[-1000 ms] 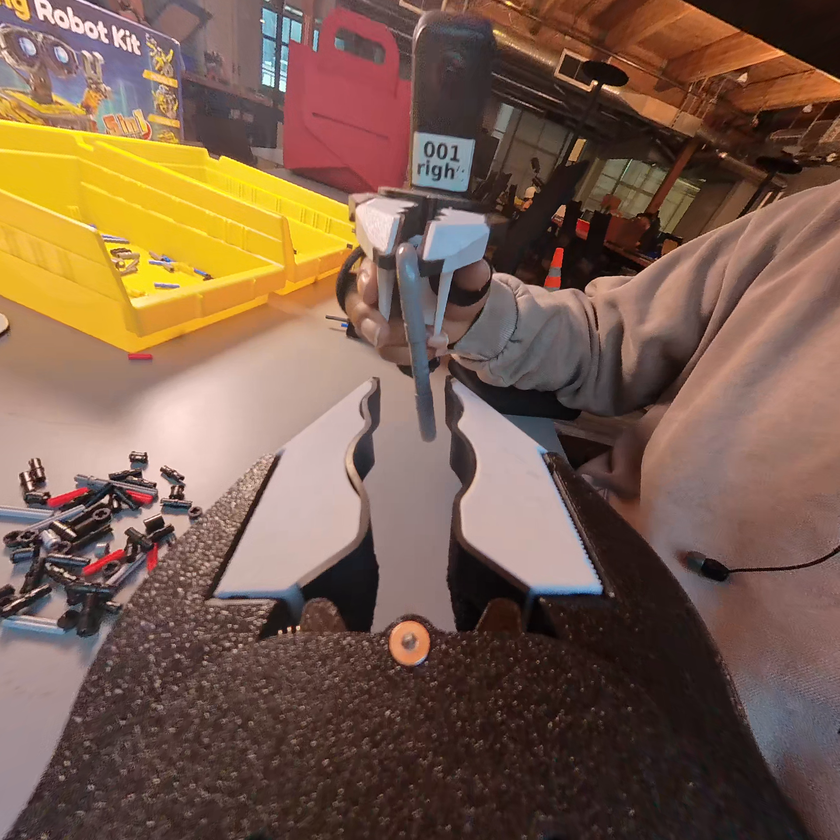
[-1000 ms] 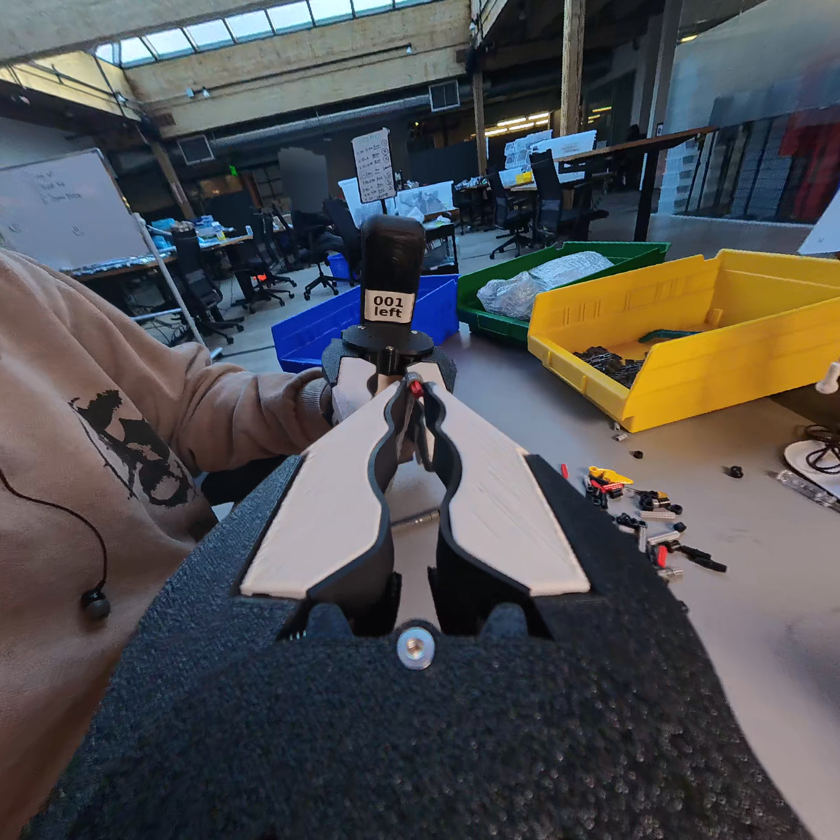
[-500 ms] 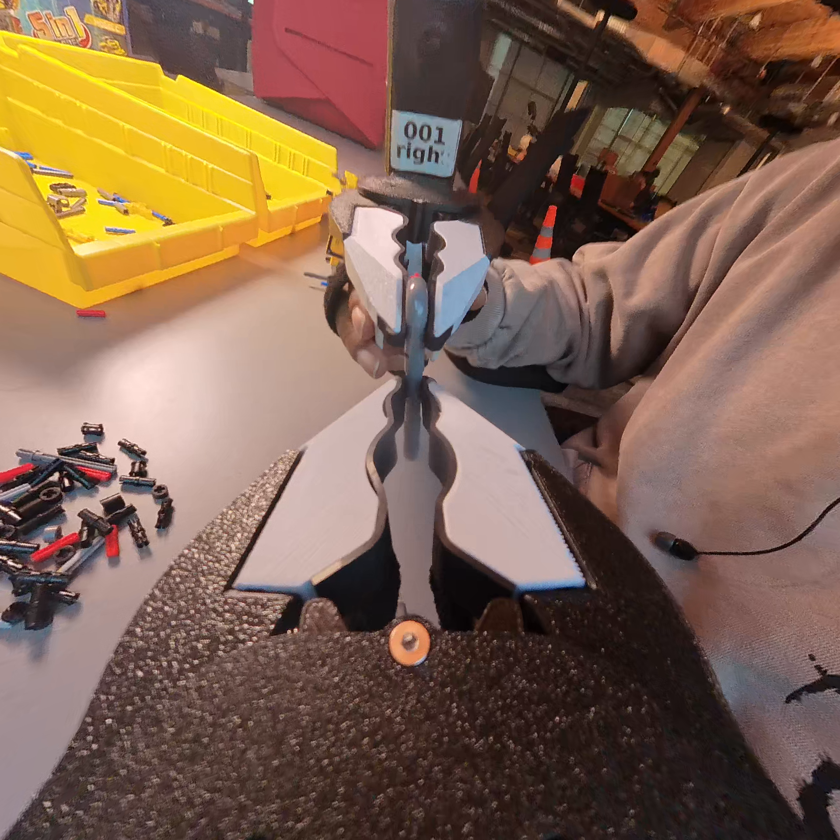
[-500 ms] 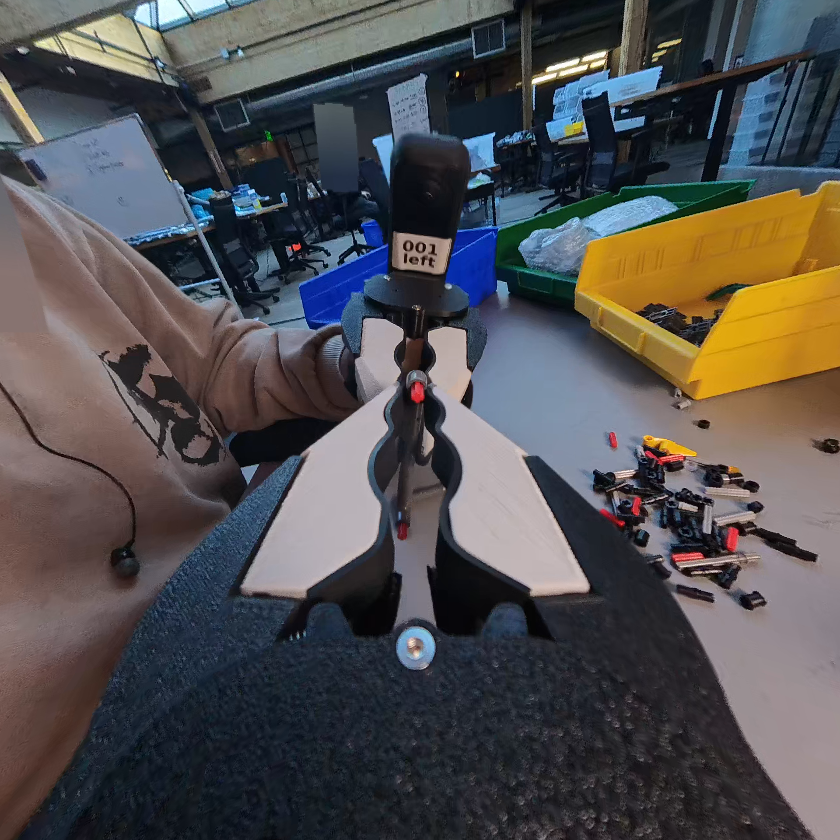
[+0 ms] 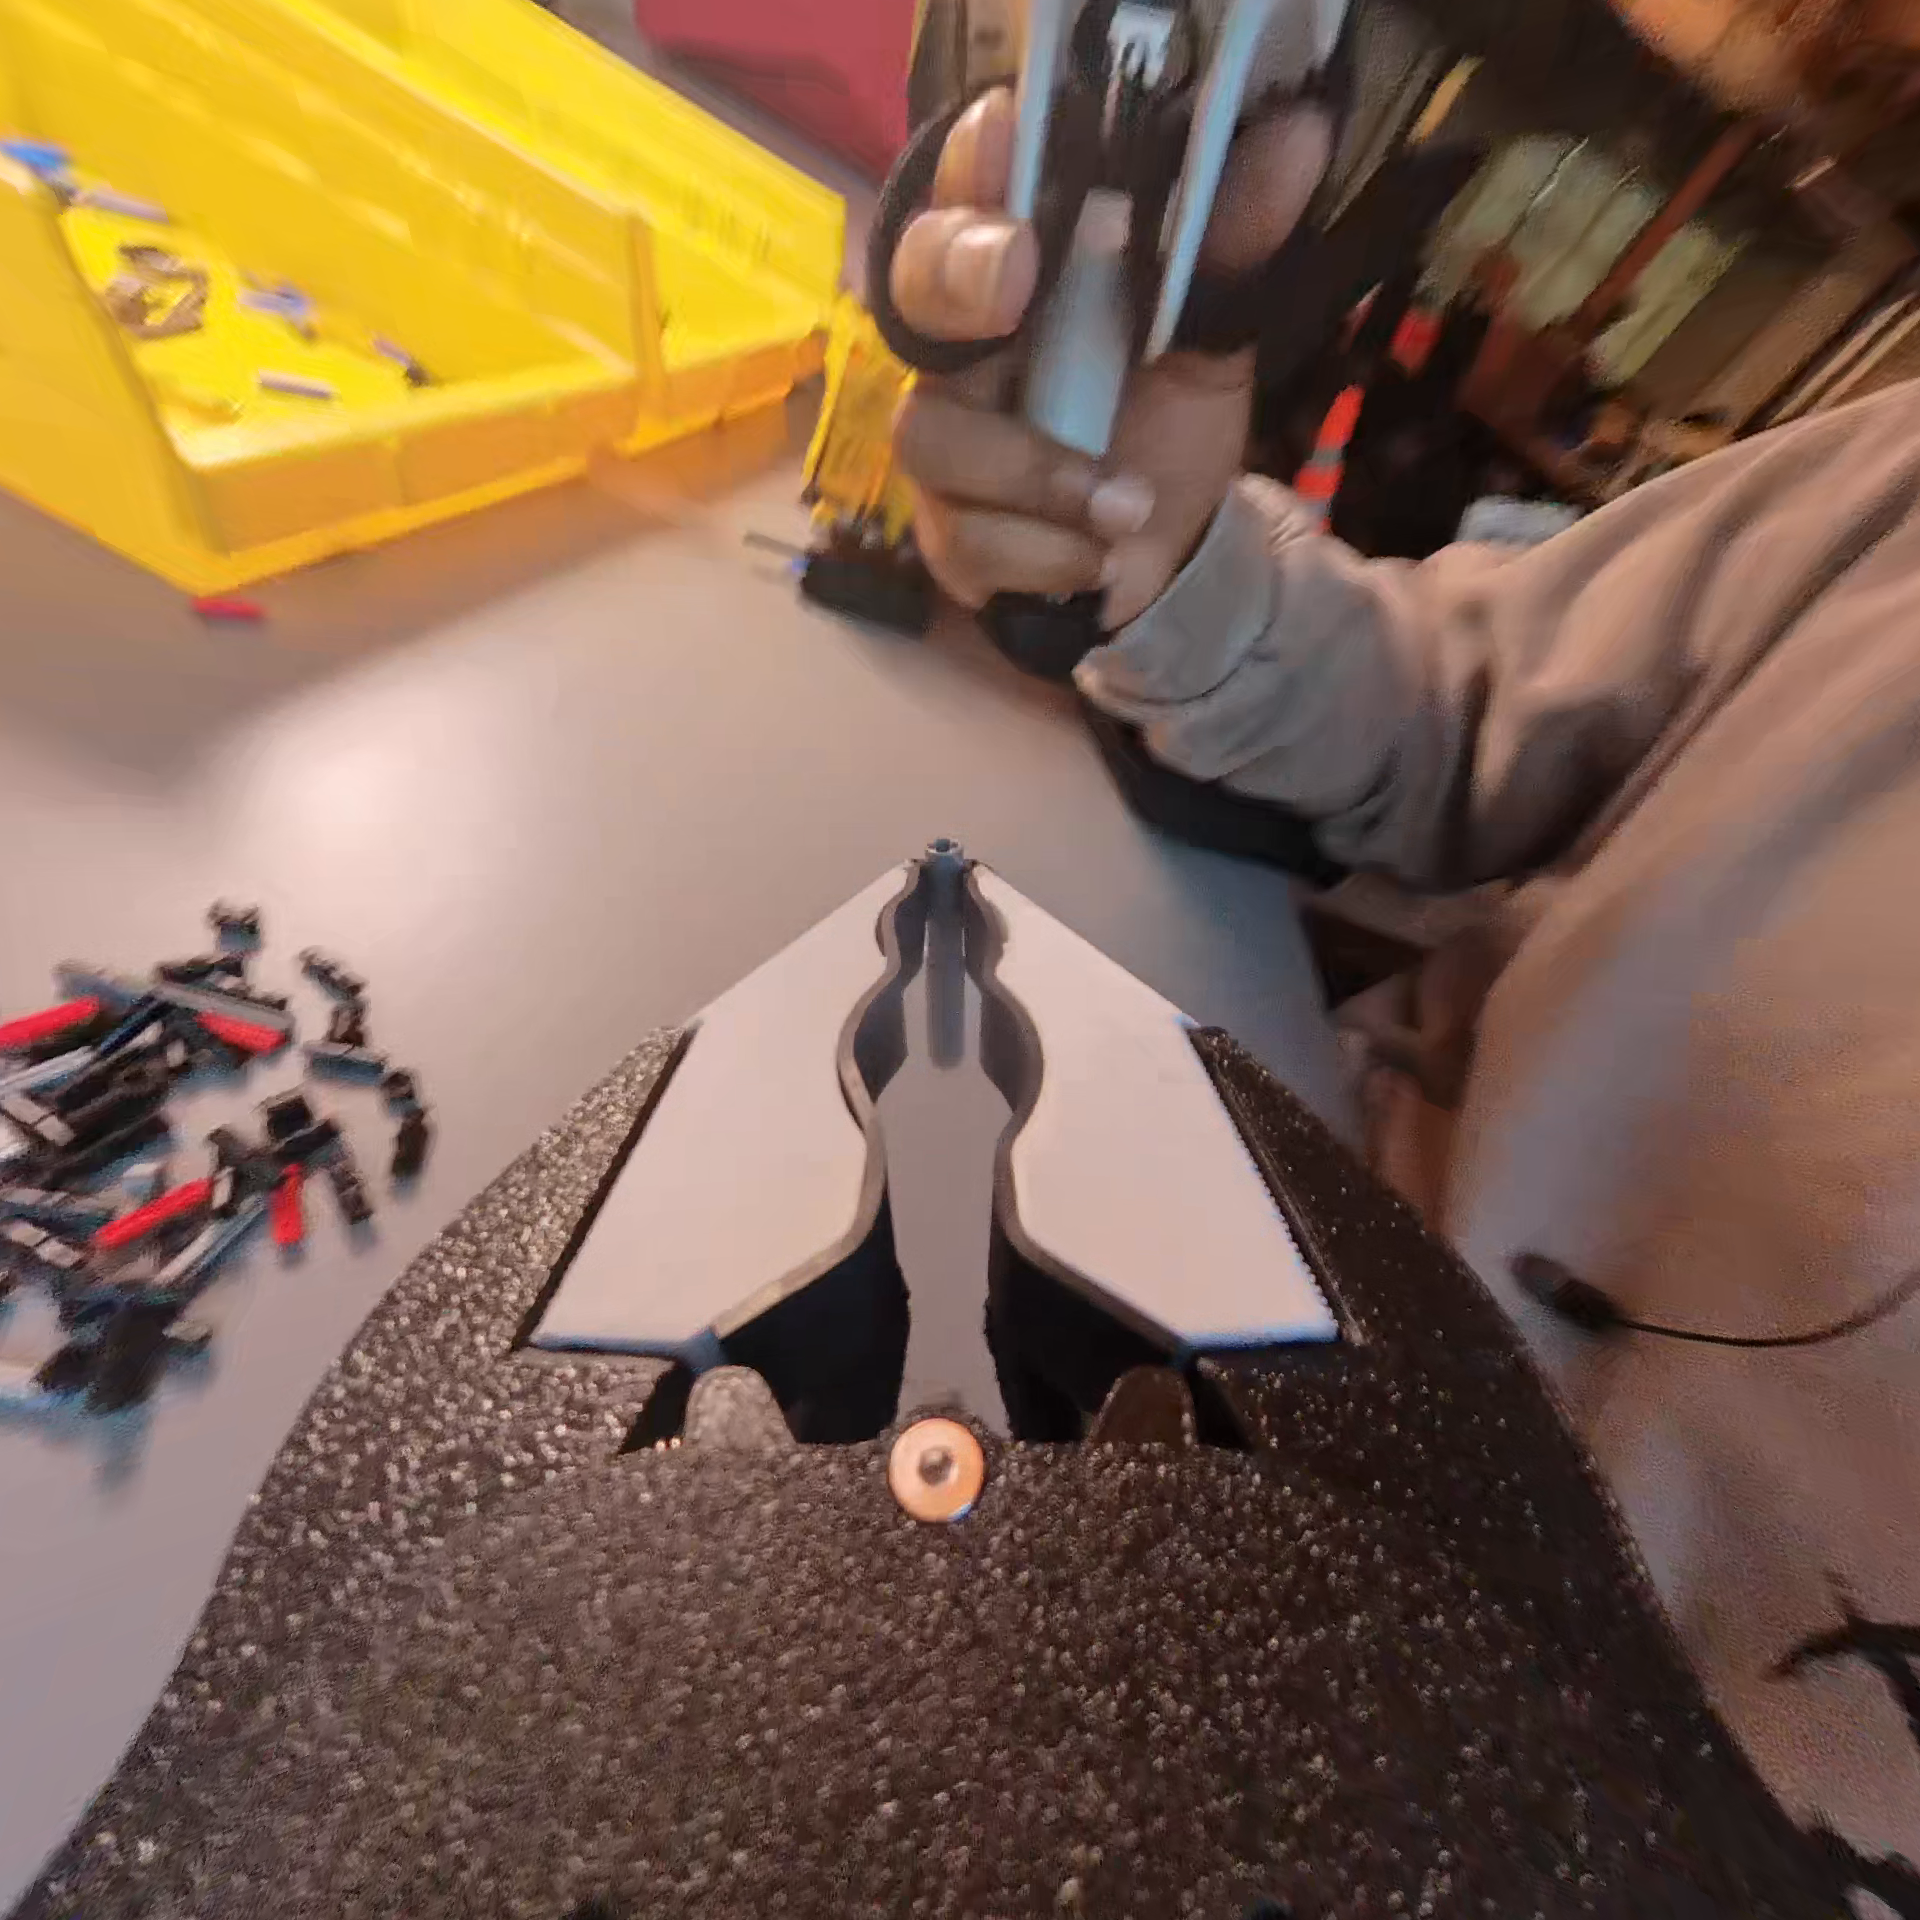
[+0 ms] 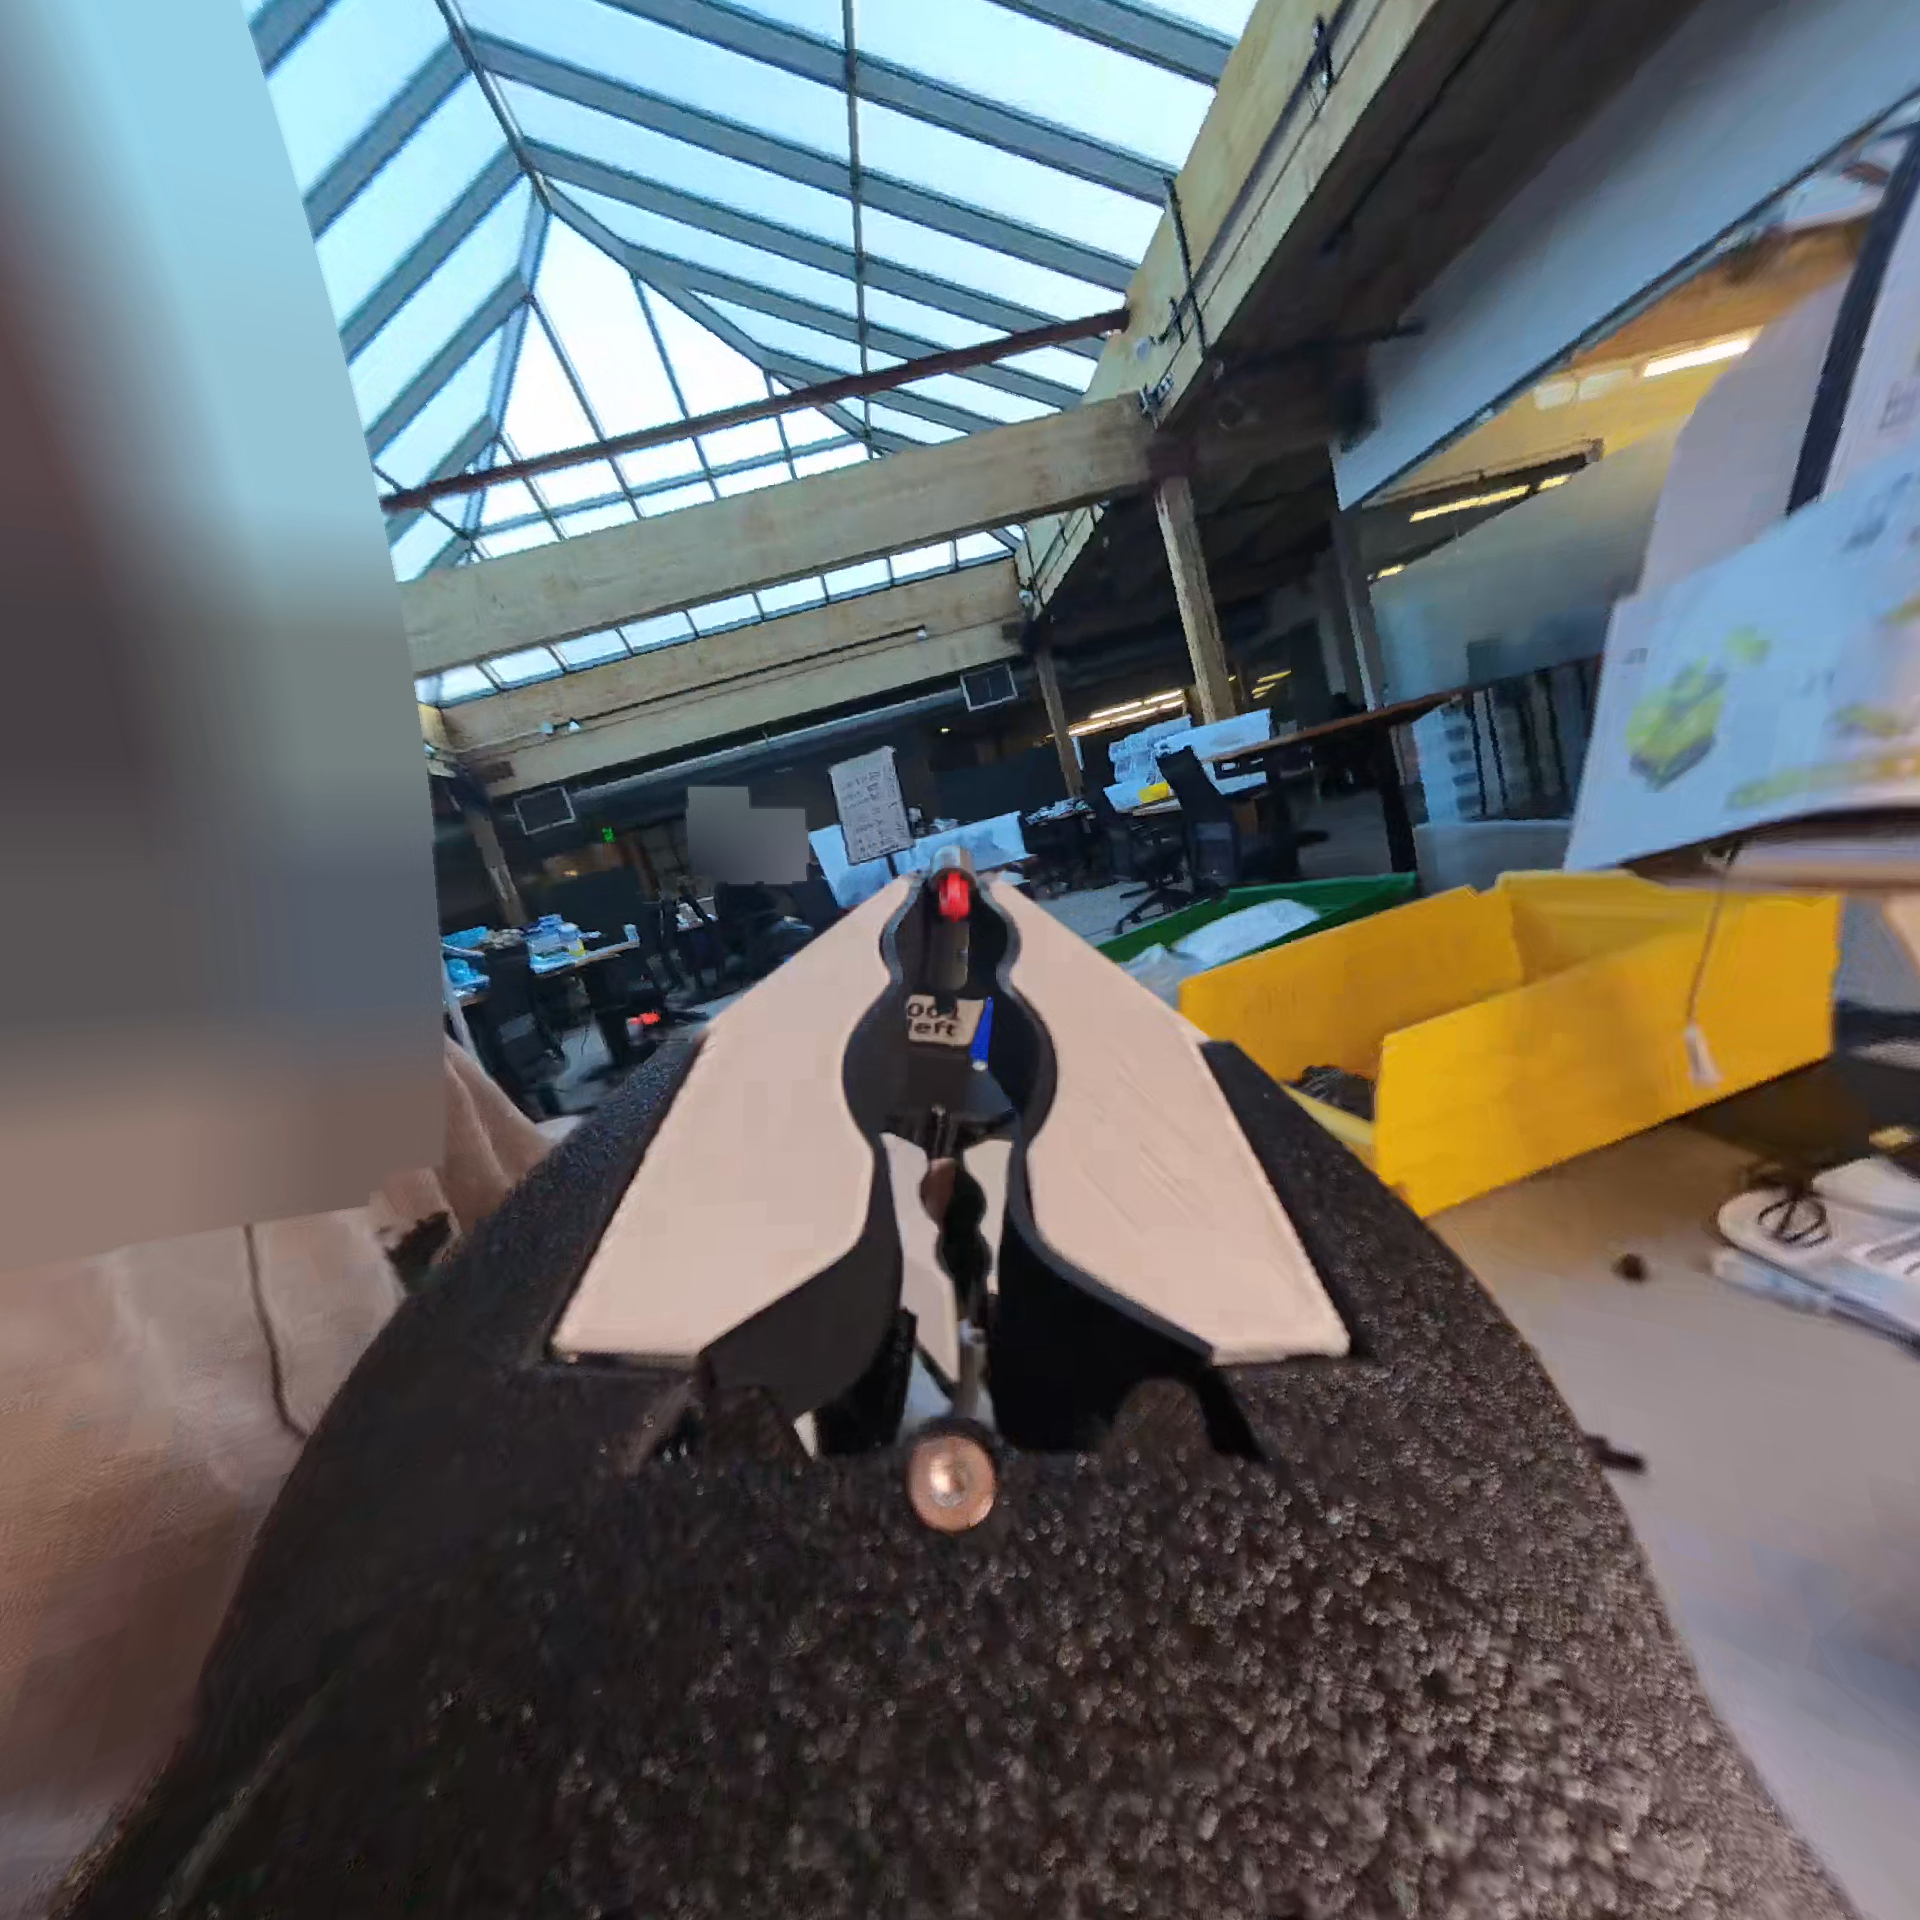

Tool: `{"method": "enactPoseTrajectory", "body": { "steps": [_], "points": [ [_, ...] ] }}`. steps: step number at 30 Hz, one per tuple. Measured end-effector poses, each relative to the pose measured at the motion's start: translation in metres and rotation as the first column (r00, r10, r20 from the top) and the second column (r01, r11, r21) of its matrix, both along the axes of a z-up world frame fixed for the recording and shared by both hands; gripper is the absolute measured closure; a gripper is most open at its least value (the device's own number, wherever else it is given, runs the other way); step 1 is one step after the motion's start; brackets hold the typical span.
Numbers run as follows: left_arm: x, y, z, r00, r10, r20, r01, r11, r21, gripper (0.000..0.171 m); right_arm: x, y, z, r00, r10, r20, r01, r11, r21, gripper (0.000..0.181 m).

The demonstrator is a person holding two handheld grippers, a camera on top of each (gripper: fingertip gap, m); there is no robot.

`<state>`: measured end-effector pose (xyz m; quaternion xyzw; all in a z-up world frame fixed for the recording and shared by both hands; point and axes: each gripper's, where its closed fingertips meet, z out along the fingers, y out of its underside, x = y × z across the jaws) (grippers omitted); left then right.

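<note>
My left gripper [image 5: 943, 883] is shut on a dark grey axle [image 5: 943, 966], which sticks out a little past the fingertips above the grey table [image 5: 520, 779]. My right gripper [image 6: 951, 888] is tilted up toward the skylight and shut on a small grey piece with a red pin [image 6: 949, 896]. In the left wrist view the right gripper [image 5: 1101, 260] is blurred, high above and beyond my left fingertips, and held by a hand [image 5: 997, 468]. In the right wrist view the left gripper's black handle [image 6: 940, 1023] shows low down, through the gap between the right fingers.
A pile of small black, red and grey parts [image 5: 187, 1122] lies left of the left gripper. Yellow bins [image 5: 312, 312] stand at the back left, with a small yellow and black item [image 5: 862, 520] beside them. The person's sleeve [image 5: 1455, 675] fills the right. Another yellow bin [image 6: 1507, 1018], a green bin [image 6: 1299, 904] and papers [image 6: 1766, 675] show in the right wrist view. Left tips to right tips: about 15 cm.
My left gripper has closed on the axle that the right gripper brought between its fingers. The right gripper has since pulled up and away and tilted toward the ceiling.
</note>
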<state>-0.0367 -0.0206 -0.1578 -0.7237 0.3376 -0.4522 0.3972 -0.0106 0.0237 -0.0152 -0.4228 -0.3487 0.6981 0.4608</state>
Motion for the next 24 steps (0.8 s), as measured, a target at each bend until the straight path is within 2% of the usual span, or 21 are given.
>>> {"method": "enactPoseTrajectory", "body": {
  "steps": [1,3,6,8,12,15,18,20,24],
  "points": [
    [0.000,0.002,-0.011,0.999,0.014,-0.047,-0.015,1.000,-0.014,0.166,-0.002,0.003,-0.009,0.999,0.048,0.007,-0.048,0.997,-0.063,0.177],
    [0.003,-0.004,-0.028,0.998,-0.015,-0.068,0.007,0.993,-0.116,0.165,-0.009,0.008,-0.021,0.996,0.073,0.053,-0.068,0.994,-0.083,0.177],
    [0.002,-0.011,-0.052,0.987,-0.027,-0.156,0.000,0.985,-0.170,0.165,-0.013,0.012,-0.026,0.992,0.121,0.026,-0.116,0.979,-0.166,0.177],
    [0.000,-0.013,-0.057,0.985,-0.031,-0.170,-0.001,0.983,-0.184,0.159,-0.018,0.011,-0.036,0.990,0.134,0.041,-0.124,0.975,-0.187,0.177],
    [-0.002,-0.012,-0.036,0.997,-0.015,-0.075,0.004,0.991,-0.136,0.143,-0.028,0.002,-0.050,0.982,0.178,0.063,-0.160,0.961,-0.227,0.177],
    [-0.005,-0.006,-0.001,0.997,0.036,0.074,-0.034,0.999,-0.033,0.142,-0.037,-0.004,-0.060,0.978,0.195,0.080,-0.170,0.954,-0.247,0.177],
    [-0.009,-0.006,0.033,0.970,0.049,0.236,-0.058,0.998,0.031,0.149,-0.049,-0.015,-0.071,0.970,0.219,0.110,-0.187,0.951,-0.248,0.176],
    [-0.010,-0.007,0.041,0.962,0.050,0.270,-0.065,0.997,0.048,0.153,-0.055,-0.023,-0.078,0.963,0.238,0.126,-0.202,0.947,-0.250,0.177],
    [-0.012,-0.007,0.036,0.971,0.065,0.229,-0.081,0.995,0.063,0.163,-0.059,-0.030,-0.082,0.954,0.261,0.144,-0.221,0.944,-0.246,0.175]
  ]
}}
